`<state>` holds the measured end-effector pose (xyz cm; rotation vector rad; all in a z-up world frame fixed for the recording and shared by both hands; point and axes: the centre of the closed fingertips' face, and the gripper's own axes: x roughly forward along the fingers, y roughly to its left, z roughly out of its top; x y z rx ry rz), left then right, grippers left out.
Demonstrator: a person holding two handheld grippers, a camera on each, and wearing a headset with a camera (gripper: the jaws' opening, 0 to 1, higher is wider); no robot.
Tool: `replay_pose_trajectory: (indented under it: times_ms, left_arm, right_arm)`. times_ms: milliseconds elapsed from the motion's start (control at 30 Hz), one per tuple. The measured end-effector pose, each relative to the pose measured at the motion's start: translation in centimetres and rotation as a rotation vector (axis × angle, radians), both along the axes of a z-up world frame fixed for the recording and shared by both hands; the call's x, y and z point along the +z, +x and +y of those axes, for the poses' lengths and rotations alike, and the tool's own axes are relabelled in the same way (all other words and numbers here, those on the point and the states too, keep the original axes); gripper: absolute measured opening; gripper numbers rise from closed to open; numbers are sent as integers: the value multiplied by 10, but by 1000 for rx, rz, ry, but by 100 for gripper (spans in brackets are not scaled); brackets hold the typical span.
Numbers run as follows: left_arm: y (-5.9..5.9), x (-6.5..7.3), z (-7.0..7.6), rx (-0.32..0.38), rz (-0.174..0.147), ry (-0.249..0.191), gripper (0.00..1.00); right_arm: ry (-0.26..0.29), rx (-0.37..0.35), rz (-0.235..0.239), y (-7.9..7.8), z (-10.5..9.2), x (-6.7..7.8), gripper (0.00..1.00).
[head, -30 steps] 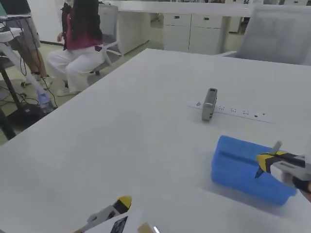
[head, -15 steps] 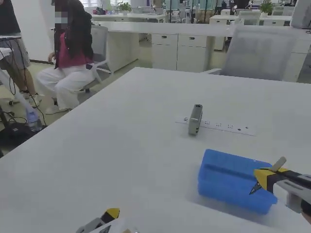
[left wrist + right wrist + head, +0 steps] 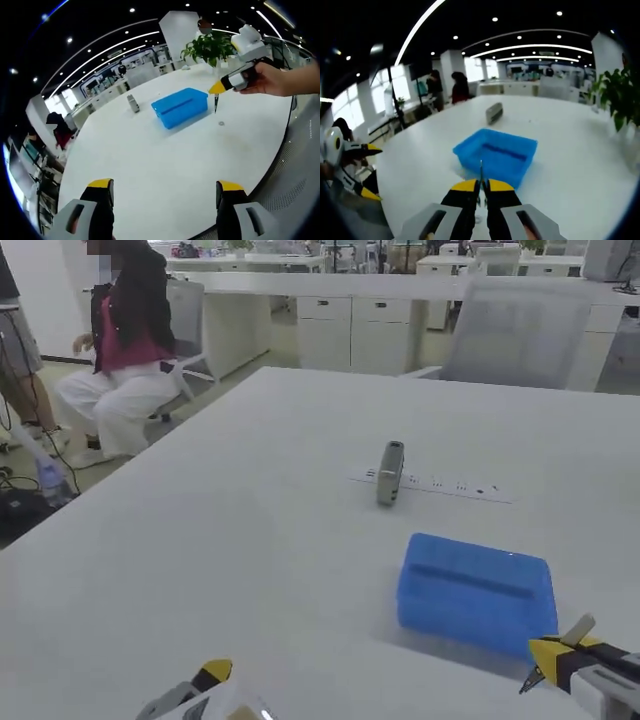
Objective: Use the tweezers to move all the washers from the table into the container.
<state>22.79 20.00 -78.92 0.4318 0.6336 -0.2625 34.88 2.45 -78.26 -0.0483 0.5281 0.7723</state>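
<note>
The blue container (image 3: 478, 592) is an open rectangular tray on the white table; it also appears as the blue container (image 3: 180, 106) and the blue container (image 3: 496, 152). My right gripper (image 3: 550, 658) hovers just in front of the tray's near right corner, shut on thin tweezers (image 3: 480, 175) that point down. A small washer (image 3: 221, 123) lies on the table under the tweezers' tip (image 3: 216, 104). My left gripper (image 3: 165, 187) stands open with nothing between its fingers, low at the near edge as the left gripper (image 3: 205, 680).
A white power strip (image 3: 430, 483) with a grey adapter (image 3: 389, 472) lies beyond the tray. A grey chair (image 3: 520, 335) stands at the table's far side. A seated person (image 3: 125, 350) is at the far left, off the table (image 3: 250, 540).
My right gripper with the tweezers has drawn back from over the container to just in front of its near edge. The head camera has tilted up a little.
</note>
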Motion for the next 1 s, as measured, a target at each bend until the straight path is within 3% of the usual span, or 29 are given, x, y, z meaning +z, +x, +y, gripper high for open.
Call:
replay_pose_trajectory:
  times_ms: [233,333,1000]
  left_arm:
    - [0,-1,1,1,4,9,86]
    - [-1,-1,0,-4,5,12,86]
    - [-1,0,1,2,5,22,85]
  right_arm:
    - [-21,19,25,-16,0,-15,3]
    - [-58,30,17,-18,-1,-21,3]
    - [-56,28,-1,-16,-3,-22,2]
